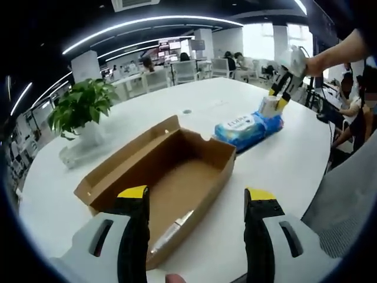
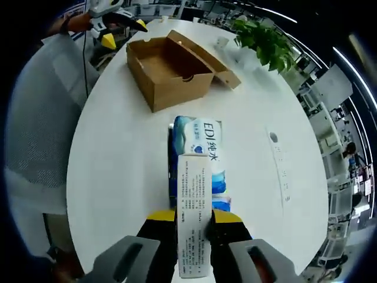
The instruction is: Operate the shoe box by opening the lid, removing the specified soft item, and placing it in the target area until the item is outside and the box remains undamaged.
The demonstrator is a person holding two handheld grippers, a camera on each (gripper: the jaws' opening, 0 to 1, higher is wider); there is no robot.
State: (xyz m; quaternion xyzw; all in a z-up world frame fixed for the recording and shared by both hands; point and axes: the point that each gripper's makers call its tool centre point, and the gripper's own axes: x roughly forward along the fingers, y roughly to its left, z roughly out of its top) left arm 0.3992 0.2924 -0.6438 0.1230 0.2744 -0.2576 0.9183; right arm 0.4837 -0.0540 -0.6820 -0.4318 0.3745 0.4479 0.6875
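Observation:
The brown shoe box (image 1: 177, 177) stands open and empty on the white table (image 1: 283, 171), its lid (image 1: 126, 156) folded back to the left. My left gripper (image 1: 197, 194) is open, low over the box's near end with nothing between its fingers. Beyond the box a soft blue wipes pack (image 1: 246, 127) lies on the table. My right gripper (image 1: 281, 94) holds its far end. In the right gripper view the wipes pack (image 2: 197, 150) stretches ahead, and my right gripper (image 2: 193, 217) is shut on its white label flap (image 2: 193, 200). Farther off are the shoe box (image 2: 168, 71) and the left gripper (image 2: 115, 26).
A potted plant (image 1: 82, 109) in a clear vase stands left of the box, also seen as the plant (image 2: 265, 38). A small round port (image 1: 187, 111) sits mid-table. The person's grey-clad body (image 2: 41, 118) lines the table's edge. Office desks and chairs (image 1: 188, 71) lie beyond.

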